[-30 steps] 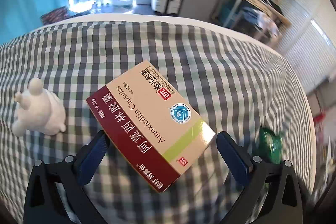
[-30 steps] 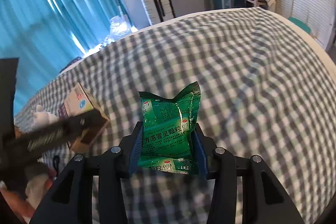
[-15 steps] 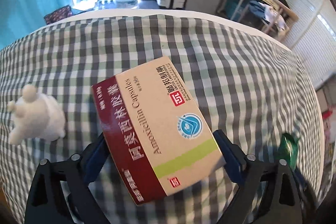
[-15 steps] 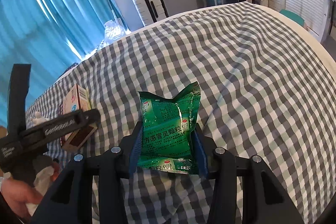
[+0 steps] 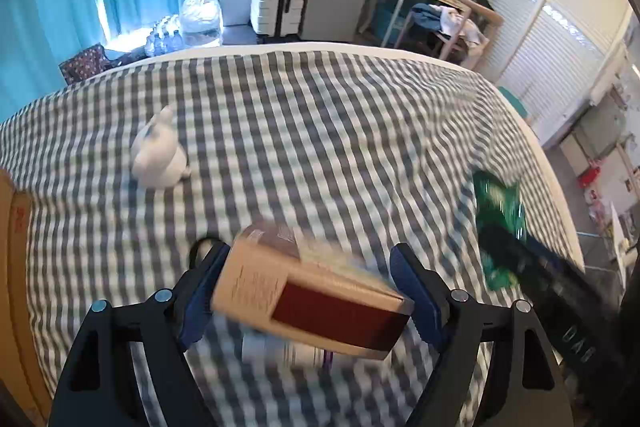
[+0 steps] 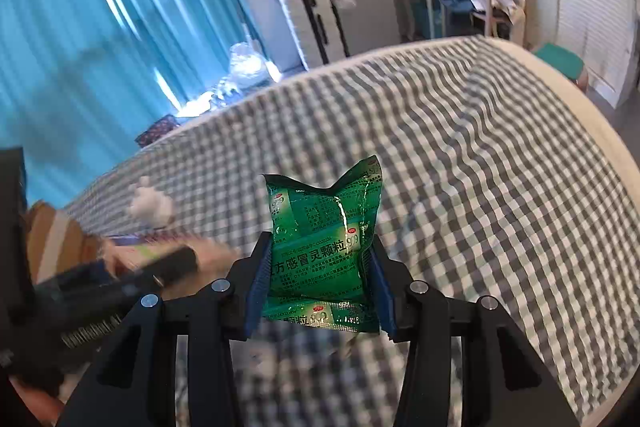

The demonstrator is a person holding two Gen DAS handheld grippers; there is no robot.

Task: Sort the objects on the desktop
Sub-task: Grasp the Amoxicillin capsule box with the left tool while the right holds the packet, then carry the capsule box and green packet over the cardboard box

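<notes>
Left gripper [image 5: 310, 293]: jaws wide and closing, the beige-and-maroon medicine box [image 5: 308, 297] between the blue pads [image 5: 200, 291]. The box is tilted and blurred; its left end lies against the left pad, its right end meets the right pad. Whether the pads press it, cannot tell for sure (it looks carried above the checked cloth [image 5: 320, 131]). A second pale box [image 5: 288, 349] shows under it, blurred.

From the medicine box: the white bunny figure [image 5: 160, 157] sits up and to the left on the cloth, well apart. A cardboard box [image 5: 12, 247] stands at the far left edge; contents hidden.

Right gripper [image 6: 318, 281]: jaws partly closed, pinching the green granule sachet pack [image 6: 324, 247] by its lower sides, pack upright and clear of the cloth. In the left view this pack [image 5: 500, 207] appears far right of the medicine box.
</notes>
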